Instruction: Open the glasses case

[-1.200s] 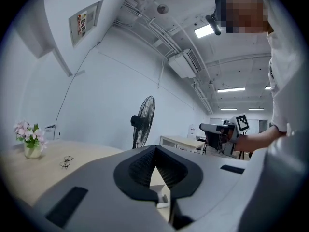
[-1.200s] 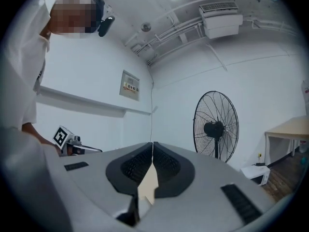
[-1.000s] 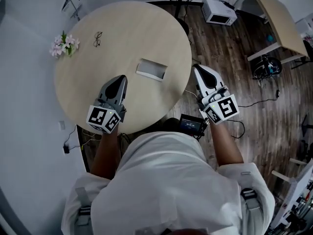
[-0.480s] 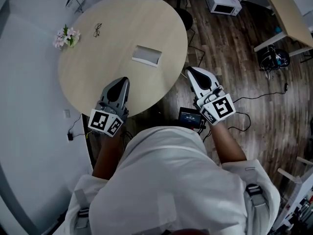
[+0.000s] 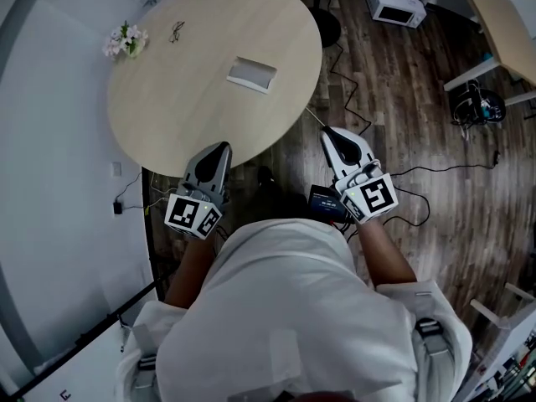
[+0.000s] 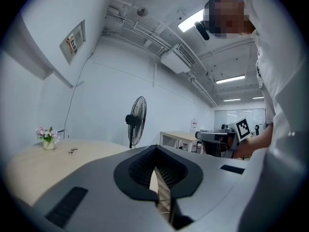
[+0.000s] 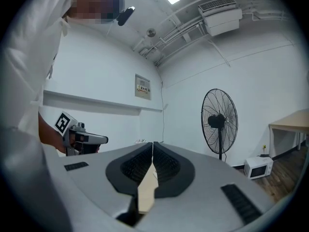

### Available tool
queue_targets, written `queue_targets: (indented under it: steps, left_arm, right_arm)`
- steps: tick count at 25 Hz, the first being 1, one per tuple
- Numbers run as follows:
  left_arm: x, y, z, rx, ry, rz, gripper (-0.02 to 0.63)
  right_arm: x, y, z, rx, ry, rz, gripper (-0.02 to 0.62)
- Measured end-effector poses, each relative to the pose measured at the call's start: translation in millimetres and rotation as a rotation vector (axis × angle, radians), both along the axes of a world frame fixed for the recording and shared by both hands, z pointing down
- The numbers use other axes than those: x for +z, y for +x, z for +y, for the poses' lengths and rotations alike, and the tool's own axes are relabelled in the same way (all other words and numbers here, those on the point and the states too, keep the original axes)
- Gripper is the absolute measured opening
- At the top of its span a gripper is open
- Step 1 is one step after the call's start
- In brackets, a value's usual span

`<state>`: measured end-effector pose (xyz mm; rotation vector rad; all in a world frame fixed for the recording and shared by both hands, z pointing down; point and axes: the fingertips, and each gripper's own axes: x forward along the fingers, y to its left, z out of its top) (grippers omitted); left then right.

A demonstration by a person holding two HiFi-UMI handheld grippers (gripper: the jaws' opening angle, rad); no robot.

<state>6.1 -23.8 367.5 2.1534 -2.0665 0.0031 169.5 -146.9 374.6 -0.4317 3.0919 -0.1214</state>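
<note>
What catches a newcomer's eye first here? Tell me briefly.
A big round table fills the upper left of the head view, with a pale glasses case near its middle and flowers and glasses at its far edge. The left gripper and the right gripper are shut and empty, well short of the case.

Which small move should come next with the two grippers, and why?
Probably step toward the table and carry both grippers forward: the glasses case lies untouched near its middle, while the left gripper and right gripper are shut and empty, short of it.
</note>
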Motion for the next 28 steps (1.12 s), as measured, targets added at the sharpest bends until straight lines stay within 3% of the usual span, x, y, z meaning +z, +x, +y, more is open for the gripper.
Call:
queue_targets:
  steps: [7,17,22,28]
  left_arm:
    - [14.5,16.4,29.2,-0.044,-0.047,0.013,0.012]
    - [19.4,9.6,28.3,0.069,-0.033,0.033,0.013]
    - [6.1,-2.1,36.6,0.126,-0.015,0.047,0.014]
    - [7.2,-33.3,59.1,0.091,-0.005,0.087,0.013]
  right_arm:
    - [15.4,17.0,22.6,0.001,-0.031,0.006,0.026]
    - [0.8,3.2,45.5,0.04,-0.013,0.027,0.026]
    - [-13.3,-13.2,54.6,0.066,-0.014,0.019,0.025]
    - [-13.8,-42.4,75.5,0.047,-0.015,0.044,0.026]
